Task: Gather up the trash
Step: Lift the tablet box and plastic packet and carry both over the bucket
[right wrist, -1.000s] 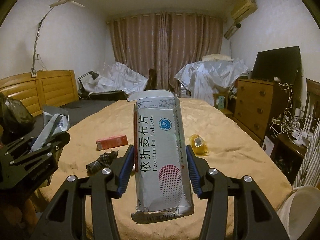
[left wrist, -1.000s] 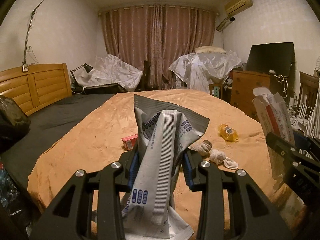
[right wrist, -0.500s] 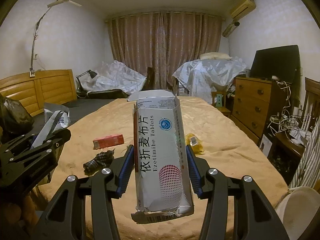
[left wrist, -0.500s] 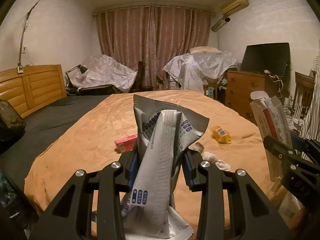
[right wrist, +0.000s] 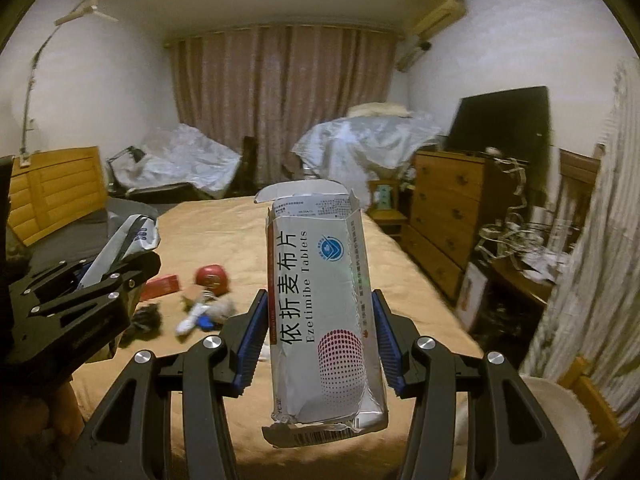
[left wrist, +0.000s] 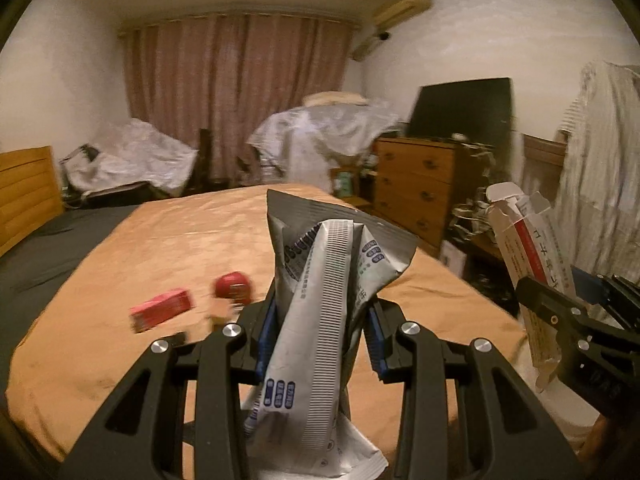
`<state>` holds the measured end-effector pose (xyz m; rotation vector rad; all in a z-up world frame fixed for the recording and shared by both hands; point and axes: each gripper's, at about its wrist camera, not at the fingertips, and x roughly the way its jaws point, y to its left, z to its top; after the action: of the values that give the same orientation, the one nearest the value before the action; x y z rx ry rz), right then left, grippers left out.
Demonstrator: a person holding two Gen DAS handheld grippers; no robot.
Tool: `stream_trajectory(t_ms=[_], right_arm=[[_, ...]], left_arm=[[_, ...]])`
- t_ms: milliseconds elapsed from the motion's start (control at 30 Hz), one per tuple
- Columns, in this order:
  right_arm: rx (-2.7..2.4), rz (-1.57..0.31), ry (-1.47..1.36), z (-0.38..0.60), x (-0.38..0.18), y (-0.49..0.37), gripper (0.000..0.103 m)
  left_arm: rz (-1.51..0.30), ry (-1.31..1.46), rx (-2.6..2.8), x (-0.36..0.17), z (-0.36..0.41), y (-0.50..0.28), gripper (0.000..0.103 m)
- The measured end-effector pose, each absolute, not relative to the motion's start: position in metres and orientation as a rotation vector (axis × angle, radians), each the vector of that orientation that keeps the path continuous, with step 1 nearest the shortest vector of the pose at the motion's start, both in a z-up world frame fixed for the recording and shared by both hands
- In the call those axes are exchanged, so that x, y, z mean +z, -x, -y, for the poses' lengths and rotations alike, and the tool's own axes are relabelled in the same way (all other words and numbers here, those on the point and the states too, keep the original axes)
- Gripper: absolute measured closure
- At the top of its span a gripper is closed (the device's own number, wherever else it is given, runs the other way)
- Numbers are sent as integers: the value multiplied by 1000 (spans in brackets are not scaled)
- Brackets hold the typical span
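Carry step judged in hand: crumpled foil sachet pinched in left gripper, torn Ezetimibe tablet box clamped in right gripper, both held above bed; bin unseen, must be located next; red box left on bed

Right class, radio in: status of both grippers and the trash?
Left gripper clamps silver foil pouch. Right gripper clamps Ezetimibe tablet box. Red box, more litter on bed.

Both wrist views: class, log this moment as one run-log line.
left gripper: shut on crumpled packet | right gripper: shut on tablet box | bed: litter remains
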<state>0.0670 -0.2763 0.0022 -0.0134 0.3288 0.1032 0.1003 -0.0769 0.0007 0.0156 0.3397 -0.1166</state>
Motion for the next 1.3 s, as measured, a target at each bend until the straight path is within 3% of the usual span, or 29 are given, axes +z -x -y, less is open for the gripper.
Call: stream_trajectory(t_ms=[333,733,1133,1300], right_arm=[[-91,-408,-23,414,9,-36,51],[-204,-684,-137,569,-27,-35,51],[-126,-1049,-209,618,-69,-88,51],[-105,-1115,-235,612,-74,-91,51]], left_arm=[[-398,-62,-369,0,185,-109,67],[-576,-166,-618,-34,293,-124,67],[-814,-281,-760,-64,350,-143,66],[-890,-321,-784,-73,366,-149,66]])
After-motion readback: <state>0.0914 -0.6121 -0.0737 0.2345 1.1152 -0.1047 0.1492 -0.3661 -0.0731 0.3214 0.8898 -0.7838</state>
